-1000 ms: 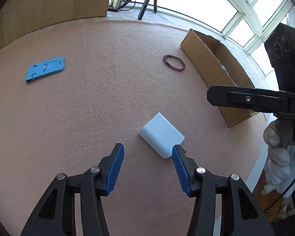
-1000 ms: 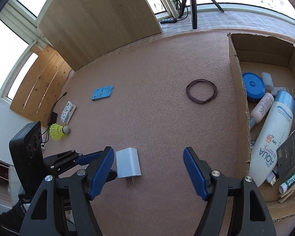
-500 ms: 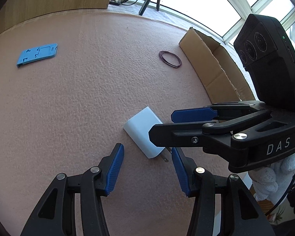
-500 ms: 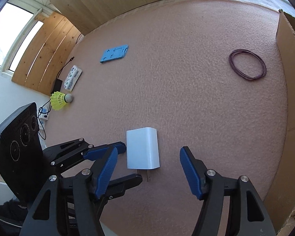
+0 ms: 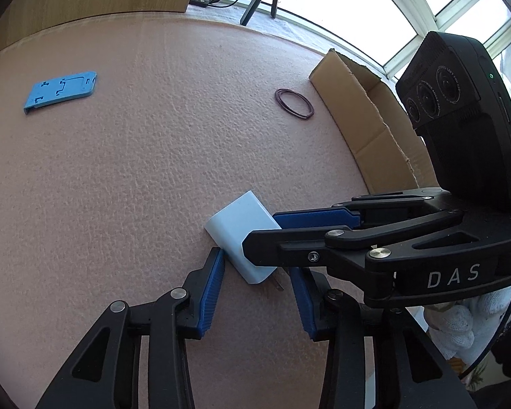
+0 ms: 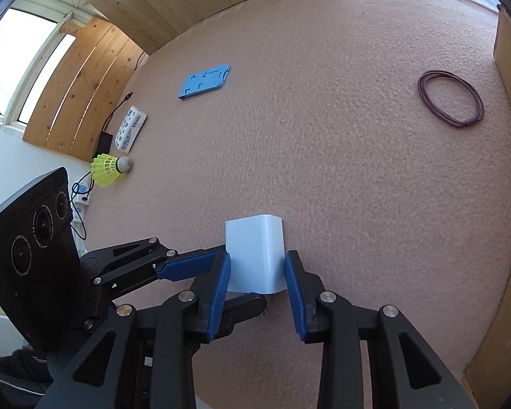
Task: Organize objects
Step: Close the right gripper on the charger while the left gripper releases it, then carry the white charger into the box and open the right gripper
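Closing in on the white charger low in the frame, the right gripper now grasps its sides, having come down over it a moment ago. Left gripper stays spread beside it. Cardboard box likely next.

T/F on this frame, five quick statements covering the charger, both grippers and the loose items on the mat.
1. The right gripper has its blue pads on either side of the white charger. True.
2. The charger is already inside the cardboard box. False: it lies on the pink mat.
3. The dark cord loop lies on the mat near the box. True.
4. The left gripper is shut on the blue plastic card. False: it is open by the charger, and the card lies apart.
5. The yellow shuttlecock sits in the box. False: it lies at the mat's edge.
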`<act>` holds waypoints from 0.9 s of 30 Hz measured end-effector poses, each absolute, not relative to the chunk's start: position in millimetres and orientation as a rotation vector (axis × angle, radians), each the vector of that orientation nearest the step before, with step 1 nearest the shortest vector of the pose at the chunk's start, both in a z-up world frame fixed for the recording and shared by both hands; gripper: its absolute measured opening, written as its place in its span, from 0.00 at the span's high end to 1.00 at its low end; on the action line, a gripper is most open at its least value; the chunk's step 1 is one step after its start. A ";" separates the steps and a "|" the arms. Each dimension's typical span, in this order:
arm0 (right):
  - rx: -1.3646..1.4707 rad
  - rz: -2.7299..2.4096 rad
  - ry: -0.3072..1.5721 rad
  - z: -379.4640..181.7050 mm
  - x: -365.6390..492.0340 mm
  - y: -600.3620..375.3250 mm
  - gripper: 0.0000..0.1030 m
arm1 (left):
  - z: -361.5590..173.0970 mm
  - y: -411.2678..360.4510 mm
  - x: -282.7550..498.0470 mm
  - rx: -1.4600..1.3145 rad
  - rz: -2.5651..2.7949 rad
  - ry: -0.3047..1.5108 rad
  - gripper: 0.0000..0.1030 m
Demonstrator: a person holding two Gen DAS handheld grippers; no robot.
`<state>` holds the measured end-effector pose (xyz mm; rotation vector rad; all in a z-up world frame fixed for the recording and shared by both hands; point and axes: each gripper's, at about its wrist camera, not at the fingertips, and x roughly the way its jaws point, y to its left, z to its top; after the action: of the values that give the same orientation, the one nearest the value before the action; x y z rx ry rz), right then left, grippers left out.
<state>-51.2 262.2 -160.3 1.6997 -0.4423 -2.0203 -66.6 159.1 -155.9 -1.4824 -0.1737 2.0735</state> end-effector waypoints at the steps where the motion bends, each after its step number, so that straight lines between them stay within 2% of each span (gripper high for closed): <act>1: 1.698 -2.024 -0.444 -160.0 -51.2 262.3 0.72 | -155.5 159.2 -66.5 -1.483 2.073 -0.175 0.59; 12: 1.631 -2.122 -0.463 -133.4 -43.9 278.7 0.72 | -127.4 176.8 -65.6 -1.411 2.072 -0.134 0.59; 27: 1.529 -2.354 -0.589 -82.1 -11.7 362.7 0.72 | -77.9 277.1 -67.0 -1.240 1.966 0.015 0.59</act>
<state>-11.7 362.7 -82.1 1.5290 -0.5894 -2.3536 -67.0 277.1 -77.9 -1.2401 0.0148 1.9664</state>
